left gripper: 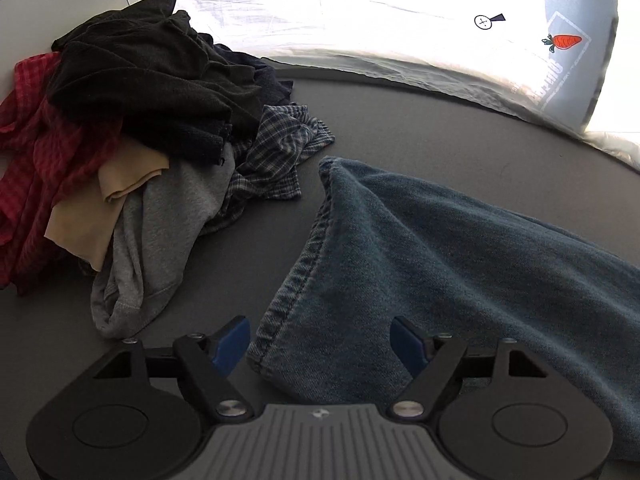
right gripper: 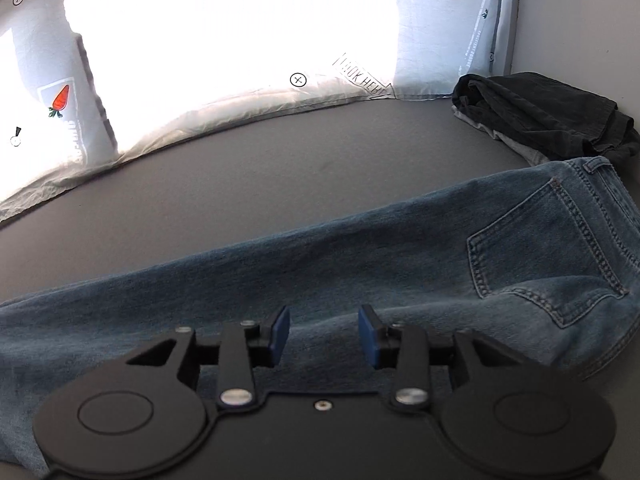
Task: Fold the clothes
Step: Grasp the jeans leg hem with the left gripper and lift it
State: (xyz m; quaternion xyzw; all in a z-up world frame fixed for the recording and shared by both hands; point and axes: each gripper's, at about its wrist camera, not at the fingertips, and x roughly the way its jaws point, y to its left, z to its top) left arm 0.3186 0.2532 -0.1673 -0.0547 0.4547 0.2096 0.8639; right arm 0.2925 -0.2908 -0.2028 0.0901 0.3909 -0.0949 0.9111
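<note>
A pair of blue jeans (left gripper: 460,248) lies across the grey table, its leg hem toward the left gripper. My left gripper (left gripper: 320,344) is open and empty, with its blue pads on either side of the hem edge, just above the cloth. In the right wrist view the jeans (right gripper: 360,256) stretch from left to right, with the back pocket (right gripper: 544,256) at the right. My right gripper (right gripper: 323,334) is open and empty over the thigh part of the jeans.
A heap of unfolded clothes (left gripper: 132,128) in black, red, tan, grey and plaid sits at the left. Folded dark garments (right gripper: 540,116) lie at the far right corner. A bright white sheet (right gripper: 240,40) hangs behind the grey table (right gripper: 240,184).
</note>
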